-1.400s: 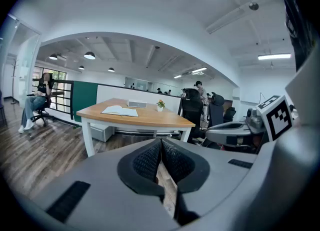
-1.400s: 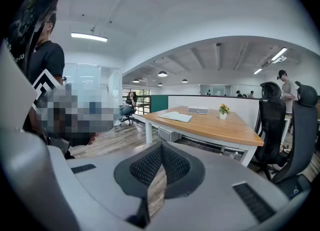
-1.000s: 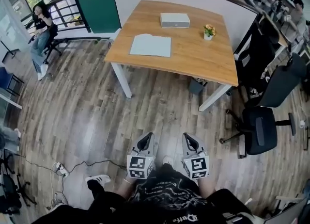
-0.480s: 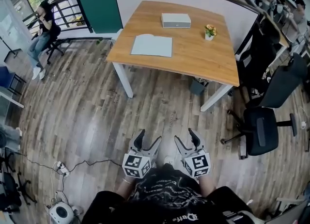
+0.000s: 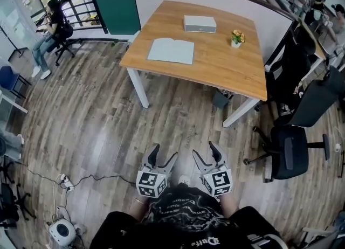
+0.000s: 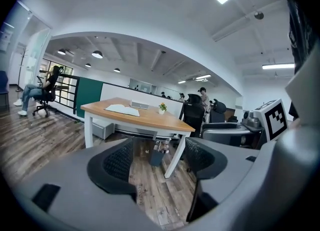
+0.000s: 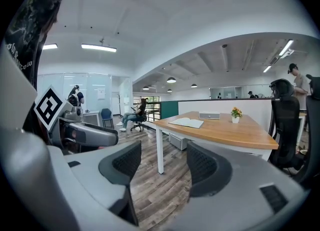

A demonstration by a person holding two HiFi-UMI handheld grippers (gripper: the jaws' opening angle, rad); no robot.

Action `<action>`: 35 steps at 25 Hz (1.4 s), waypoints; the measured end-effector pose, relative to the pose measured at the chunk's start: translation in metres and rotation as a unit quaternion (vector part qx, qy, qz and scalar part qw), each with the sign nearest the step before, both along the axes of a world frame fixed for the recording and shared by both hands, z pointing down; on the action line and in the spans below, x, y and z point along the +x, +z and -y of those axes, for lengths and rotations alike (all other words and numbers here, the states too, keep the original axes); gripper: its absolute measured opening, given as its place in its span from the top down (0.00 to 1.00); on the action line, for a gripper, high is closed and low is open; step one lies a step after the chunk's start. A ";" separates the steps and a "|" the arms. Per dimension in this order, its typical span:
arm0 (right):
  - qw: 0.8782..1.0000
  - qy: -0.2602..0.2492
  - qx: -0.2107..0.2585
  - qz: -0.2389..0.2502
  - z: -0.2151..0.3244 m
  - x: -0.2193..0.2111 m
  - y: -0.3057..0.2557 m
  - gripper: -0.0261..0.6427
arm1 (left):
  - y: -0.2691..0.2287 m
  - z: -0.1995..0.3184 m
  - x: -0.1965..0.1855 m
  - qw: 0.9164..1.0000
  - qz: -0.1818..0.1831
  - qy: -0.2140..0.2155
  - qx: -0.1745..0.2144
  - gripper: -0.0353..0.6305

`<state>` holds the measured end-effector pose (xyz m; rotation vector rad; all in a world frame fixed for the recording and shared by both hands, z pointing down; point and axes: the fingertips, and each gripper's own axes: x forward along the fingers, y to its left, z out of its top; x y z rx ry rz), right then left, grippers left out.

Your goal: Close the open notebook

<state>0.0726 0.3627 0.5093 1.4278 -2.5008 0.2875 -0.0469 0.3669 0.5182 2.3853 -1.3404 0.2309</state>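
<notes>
The open notebook (image 5: 171,50) lies flat with pale pages on the left part of the wooden table (image 5: 215,67), far ahead of me. It also shows small in the left gripper view as the notebook (image 6: 122,109) and in the right gripper view as the notebook (image 7: 186,122). My left gripper (image 5: 163,156) and right gripper (image 5: 206,153) are held close to my body over the floor, well short of the table. Both stand open with nothing between their jaws, which have just been opening.
A grey box (image 5: 200,23) and a small flower pot (image 5: 236,37) stand on the table's far side. Black office chairs (image 5: 291,151) stand to the right of the table. A person sits on a chair (image 5: 54,29) at the far left. Cables and a power strip (image 5: 63,180) lie on the floor at my left.
Both grippers went from shut to open, their jaws spreading apart. The view has shifted slightly; the hands stay in about the same place.
</notes>
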 end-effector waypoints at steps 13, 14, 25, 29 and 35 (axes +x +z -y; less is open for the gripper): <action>1.000 -0.019 -0.007 -0.001 0.013 0.028 0.014 0.56 | 0.011 0.006 0.025 0.999 0.013 -0.029 0.002 0.45; 1.000 -0.021 -0.008 -0.002 0.014 0.026 0.014 0.56 | 0.012 0.007 0.024 0.999 0.012 -0.031 -0.001 0.45; 1.000 -0.008 -0.020 -0.014 0.058 0.019 0.027 0.56 | 0.021 0.064 0.021 1.000 0.006 -0.009 0.000 0.45; 1.000 0.011 -0.021 -0.020 0.088 0.017 0.028 0.56 | 0.020 0.099 0.015 1.000 0.006 0.004 0.004 0.45; 0.999 0.028 -0.029 -0.027 0.133 0.003 0.033 0.56 | 0.023 0.152 0.000 1.000 0.002 0.022 0.002 0.45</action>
